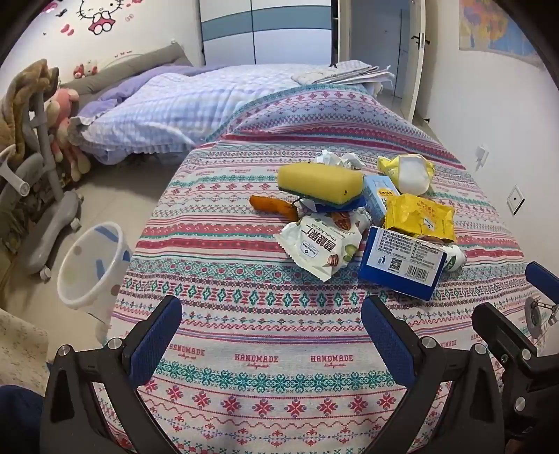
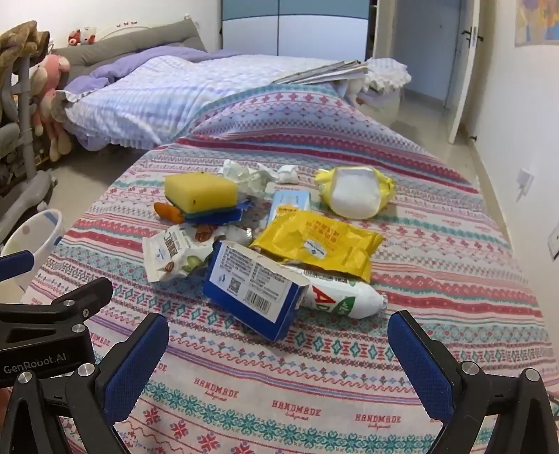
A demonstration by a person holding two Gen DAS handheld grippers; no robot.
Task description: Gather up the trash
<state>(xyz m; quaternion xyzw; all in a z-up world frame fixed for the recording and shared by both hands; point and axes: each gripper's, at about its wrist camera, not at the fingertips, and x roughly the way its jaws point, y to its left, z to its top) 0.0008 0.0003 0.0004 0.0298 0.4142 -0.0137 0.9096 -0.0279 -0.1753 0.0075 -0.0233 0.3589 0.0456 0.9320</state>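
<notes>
Right wrist view: both grippers (image 2: 277, 363) (image 1: 270, 338) gape empty short of trash (image 2: 255, 286); bin (image 1: 92, 265) waits; next, grasp box.

Kid's bedroom, pretty lived-in

White walls (image 1: 471, 115), beige tile floor (image 1: 115, 195), purple checked bed (image 1: 181, 101), blue-white wardrobe (image 1: 265, 31), door (image 2: 468, 70) ajar.

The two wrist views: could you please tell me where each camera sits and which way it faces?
Left wrist: on the left hand-held gripper, tilted down over the patterned cloth at the trash pile; open fingers and the right gripper's edge show.
Right wrist: on the right hand-held gripper, same tilt; open fingers, left gripper at left.
Shared: blue box, yellow sponge, bin.
</notes>
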